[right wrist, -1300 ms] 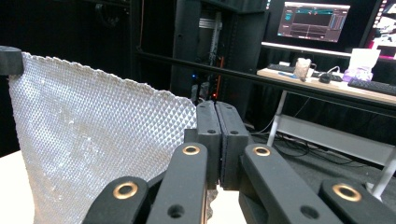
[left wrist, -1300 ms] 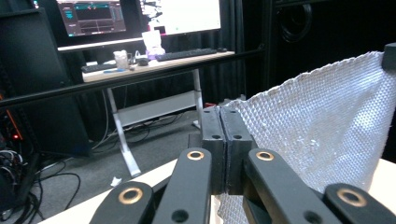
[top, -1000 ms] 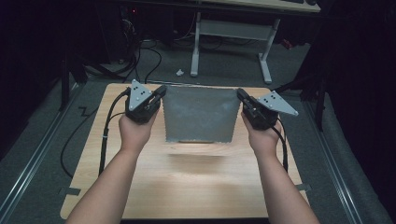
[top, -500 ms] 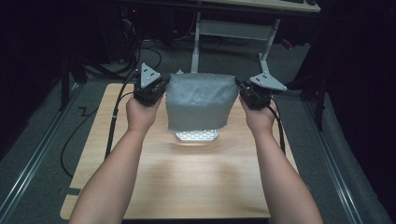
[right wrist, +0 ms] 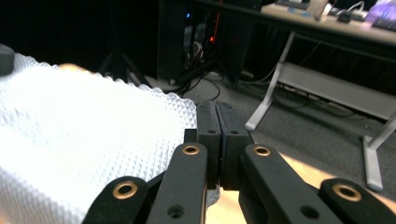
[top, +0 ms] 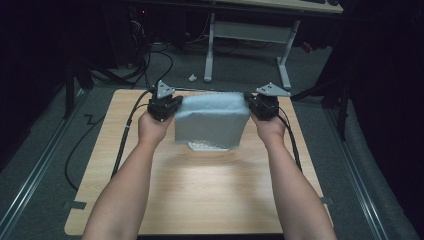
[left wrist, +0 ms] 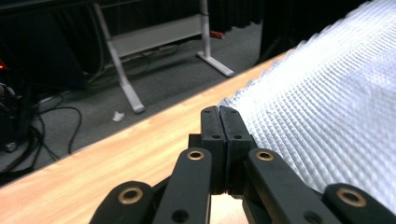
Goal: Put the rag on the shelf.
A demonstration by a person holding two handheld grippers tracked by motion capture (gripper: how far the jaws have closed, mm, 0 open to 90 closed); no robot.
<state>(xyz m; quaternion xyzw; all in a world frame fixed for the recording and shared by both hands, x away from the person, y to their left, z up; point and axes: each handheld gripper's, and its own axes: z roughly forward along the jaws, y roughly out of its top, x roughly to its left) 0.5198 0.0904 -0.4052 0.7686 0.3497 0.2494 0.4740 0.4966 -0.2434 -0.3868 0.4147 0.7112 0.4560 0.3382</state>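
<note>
A silvery, quilted-textured bag or padded sheet (top: 212,120) is held up over the far middle of the wooden table (top: 200,190). My left gripper (top: 172,106) is shut on its left top corner; in the left gripper view the closed jaws pinch the sheet's edge (left wrist: 327,121). At the other top corner my right gripper (top: 252,106) is shut on it as well, and the textured sheet (right wrist: 70,135) spreads away to the left of the closed jaws. The sheet's lower edge (top: 207,146) hangs close to the tabletop; contact is unclear.
Cables (top: 125,135) trail from the grippers over the table's left and right edges. Beyond the far edge stand white desk legs (top: 210,50) on a grey floor, with tangled cables (top: 145,60) at the left. A metal rail (top: 30,175) runs along the floor at the left.
Both grippers carried the sheet away from me toward the far edge and moved a little closer together. The sheet, earlier stretched flat, now drapes with its top folded over.
</note>
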